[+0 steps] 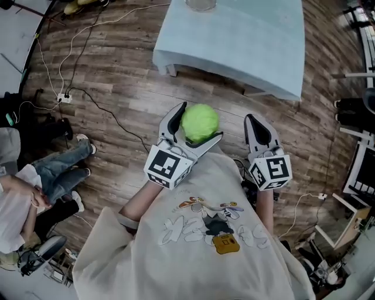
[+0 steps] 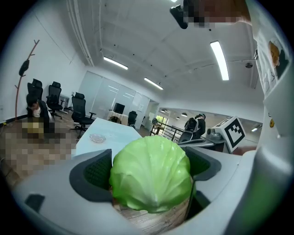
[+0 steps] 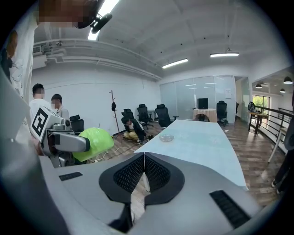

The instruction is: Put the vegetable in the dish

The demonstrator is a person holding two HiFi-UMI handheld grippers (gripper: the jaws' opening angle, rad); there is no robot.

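A round green cabbage point(image 1: 200, 122) sits between the jaws of my left gripper point(image 1: 195, 126), which is shut on it and held in front of my chest above the wooden floor. From the left gripper view the cabbage point(image 2: 151, 173) fills the gap between the two black pads. My right gripper point(image 1: 256, 124) hangs beside it to the right, shut with nothing in it, its pads point(image 3: 156, 173) pressed together. A small clear glass dish point(image 1: 201, 4) stands on the pale blue table point(image 1: 246, 47) ahead; it shows as the dish point(image 3: 166, 137) in the right gripper view and the dish point(image 2: 97, 137) in the left.
Cables and a power strip point(image 1: 64, 98) lie on the floor at left. A seated person's legs point(image 1: 61, 170) are at the left edge. Office chairs point(image 3: 149, 113) and desks stand beyond the table. Shelving and gear point(image 1: 357, 176) crowd the right side.
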